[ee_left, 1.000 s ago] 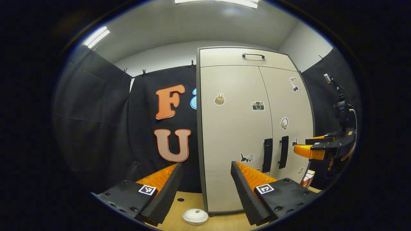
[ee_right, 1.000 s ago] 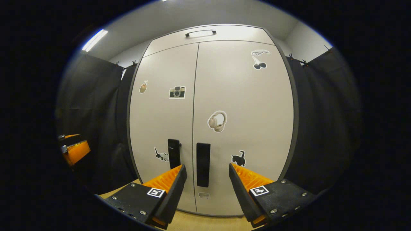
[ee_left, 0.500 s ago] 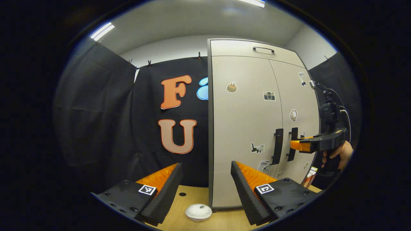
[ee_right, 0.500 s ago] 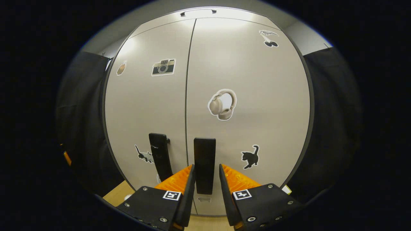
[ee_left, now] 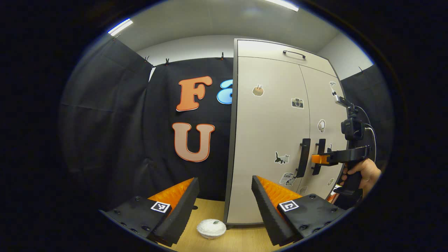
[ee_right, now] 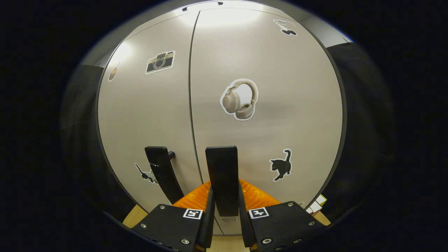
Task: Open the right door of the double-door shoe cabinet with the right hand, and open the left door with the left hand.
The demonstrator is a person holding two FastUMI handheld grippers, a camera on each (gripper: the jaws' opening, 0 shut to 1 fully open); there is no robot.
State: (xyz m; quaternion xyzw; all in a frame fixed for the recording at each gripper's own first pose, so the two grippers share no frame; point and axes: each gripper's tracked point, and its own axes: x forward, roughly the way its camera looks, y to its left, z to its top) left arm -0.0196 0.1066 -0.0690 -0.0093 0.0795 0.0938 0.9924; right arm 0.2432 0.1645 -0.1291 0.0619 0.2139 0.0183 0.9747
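Wooden floor, white lump, maybe a bowl, beside cabinet

Right gripper closed around the right door's handle, both fingers against its sides — no slack there. Left door's handle bare and reachable, just beside the occupied one, with a narrow gap between the two. Left gripper spread wide, well apart from the cabinet. Low on the wooden surface — a small white lidded bowl by the cabinet's corner.
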